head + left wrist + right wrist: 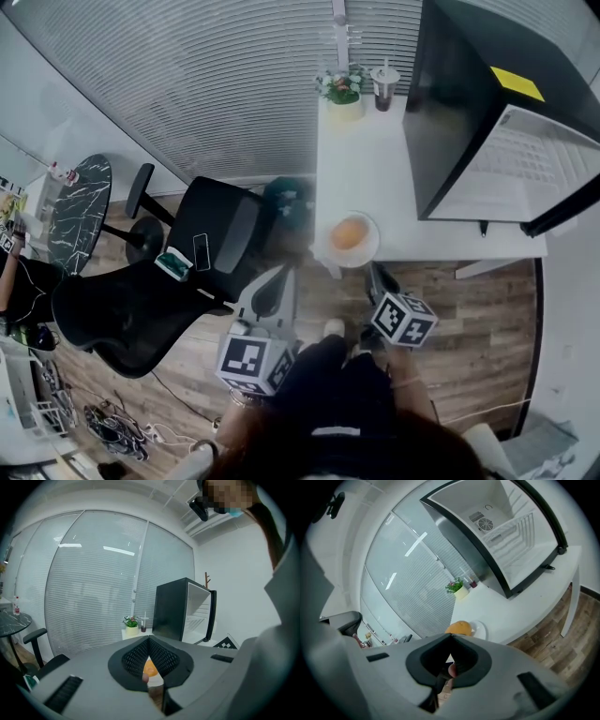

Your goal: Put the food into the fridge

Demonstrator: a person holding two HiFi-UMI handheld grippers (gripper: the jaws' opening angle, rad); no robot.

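Note:
An orange round food (349, 233) lies on a white plate (365, 253) at the near edge of the white table (375, 169). The black fridge (473, 103) stands on the table's right side, its door swung open and its white inside showing (506, 531). My left gripper (286, 272) hangs shut just short of the table's left corner, pointing at the plate. My right gripper (373, 270) is also shut and empty, below the plate's right side. In the left gripper view the food (150, 668) shows beyond the closed jaws (149, 638). In the right gripper view the food (459, 628) sits above the jaws (451, 635).
A potted plant (343, 89) and a cup with a straw (384, 87) stand at the table's far end. A black office chair (159, 291) sits to the left of me, a teal bin (286, 202) beside the table. A round dark table (80, 211) and cables (108, 427) are further left.

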